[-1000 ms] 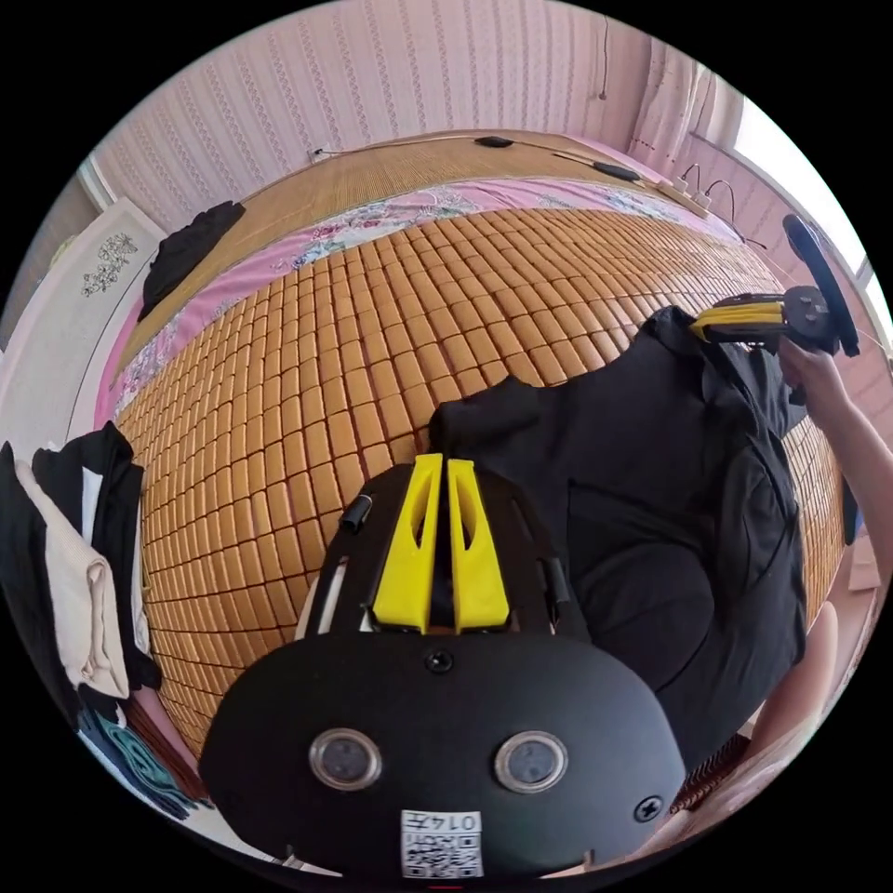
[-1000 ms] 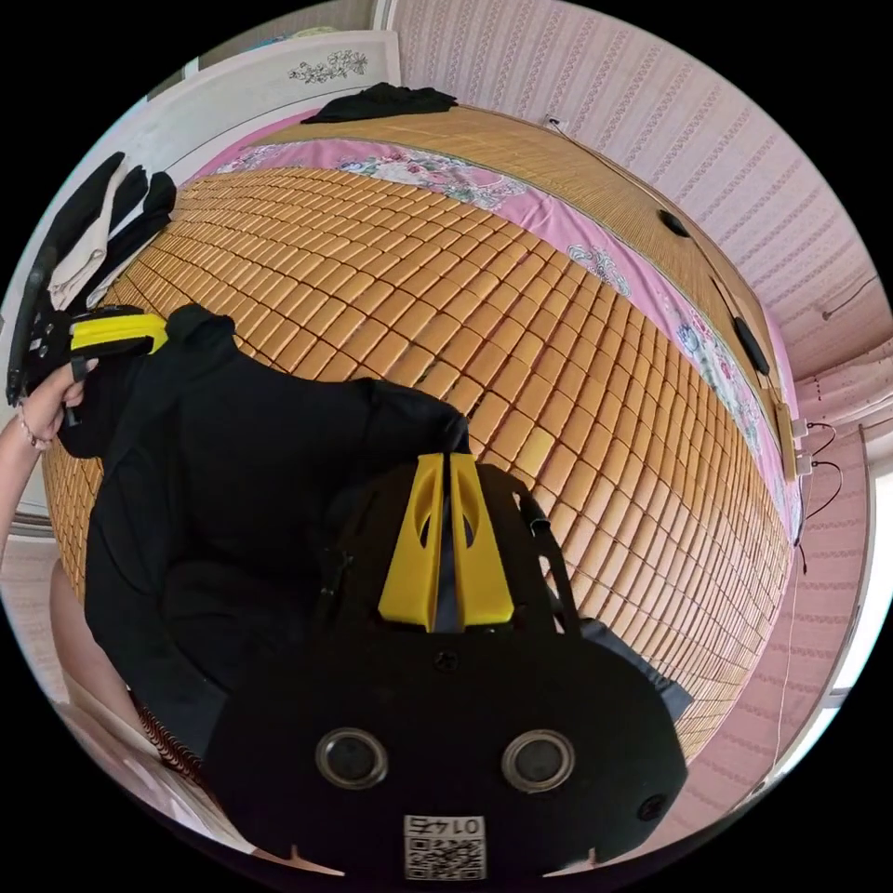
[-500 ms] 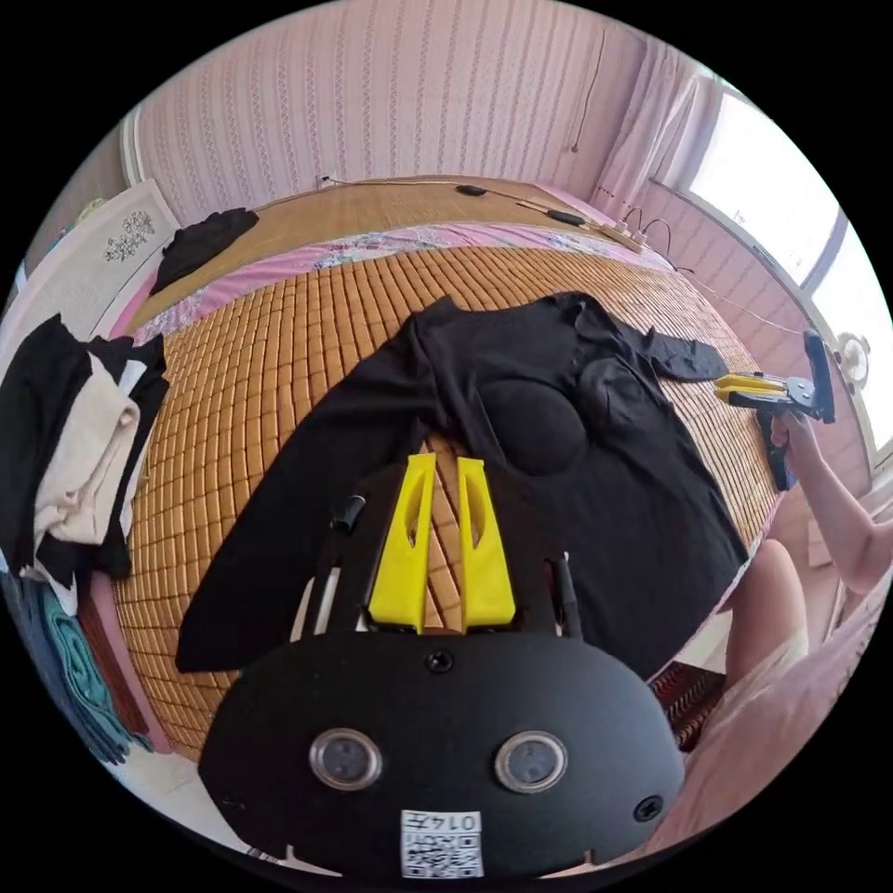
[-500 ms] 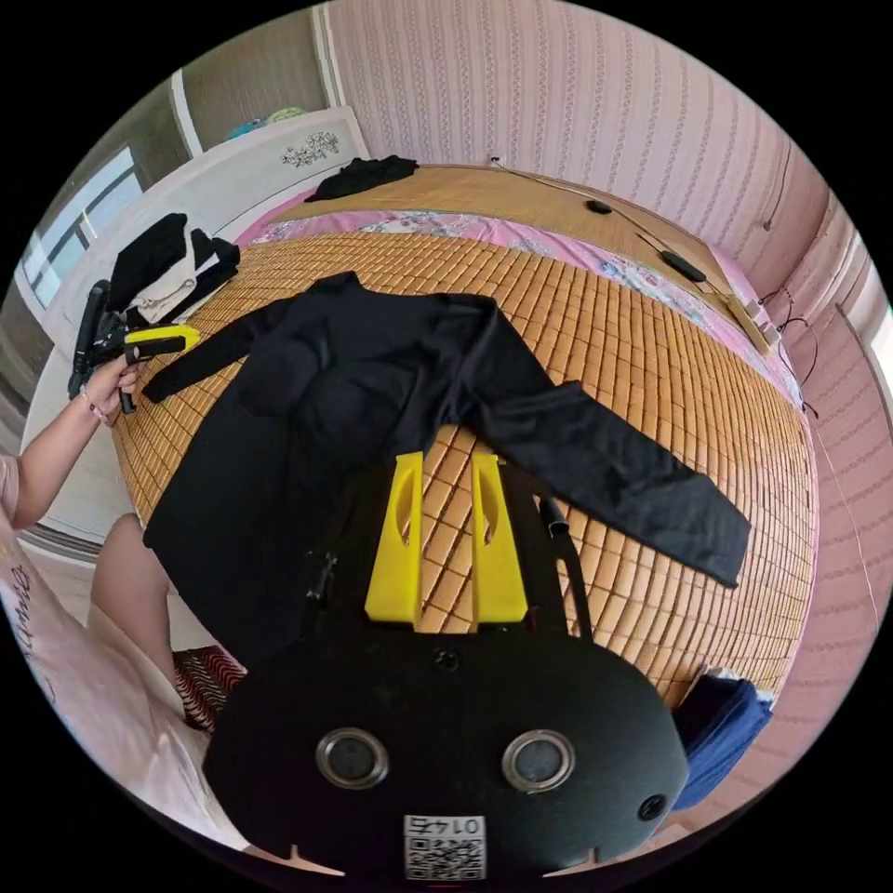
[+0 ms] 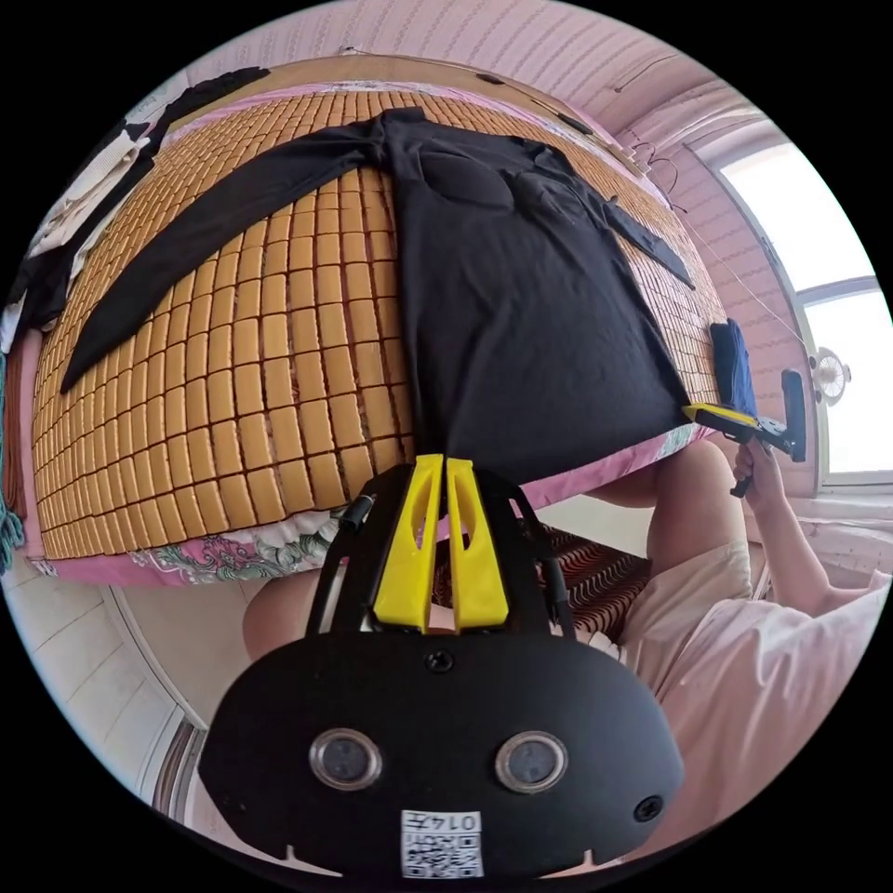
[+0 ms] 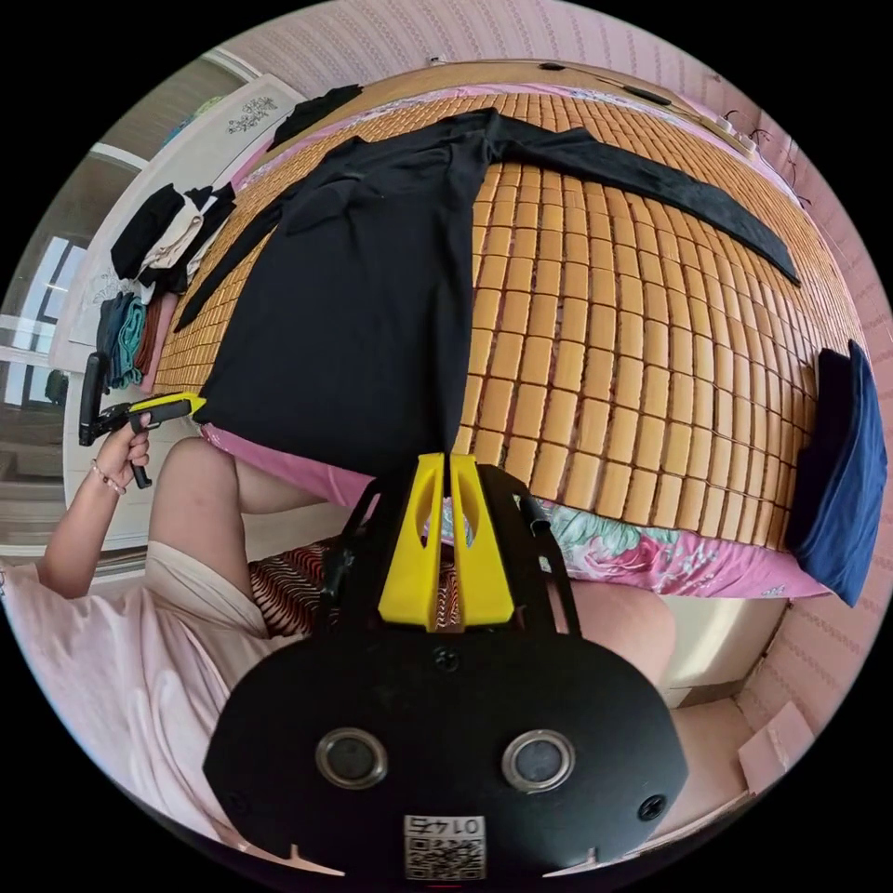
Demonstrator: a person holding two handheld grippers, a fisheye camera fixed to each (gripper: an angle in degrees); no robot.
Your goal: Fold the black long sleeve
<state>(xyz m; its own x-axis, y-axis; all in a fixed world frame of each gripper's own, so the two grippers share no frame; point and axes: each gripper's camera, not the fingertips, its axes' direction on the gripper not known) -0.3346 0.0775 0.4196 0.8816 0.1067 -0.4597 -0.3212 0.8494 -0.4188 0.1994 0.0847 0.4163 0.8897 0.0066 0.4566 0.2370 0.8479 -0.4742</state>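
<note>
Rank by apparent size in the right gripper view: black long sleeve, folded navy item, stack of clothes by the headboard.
1. black long sleeve, by far the largest.
2. folded navy item.
3. stack of clothes, though it lies farther from the camera, so its true size against the navy item is unsure.

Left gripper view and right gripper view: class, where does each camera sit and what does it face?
Left gripper view: rides the left gripper at the hem, facing up the black long sleeve; legs show.
Right gripper view: rides the right gripper at the other hem corner; a hand shows.
Shared: shirt, bamboo mat.
</note>
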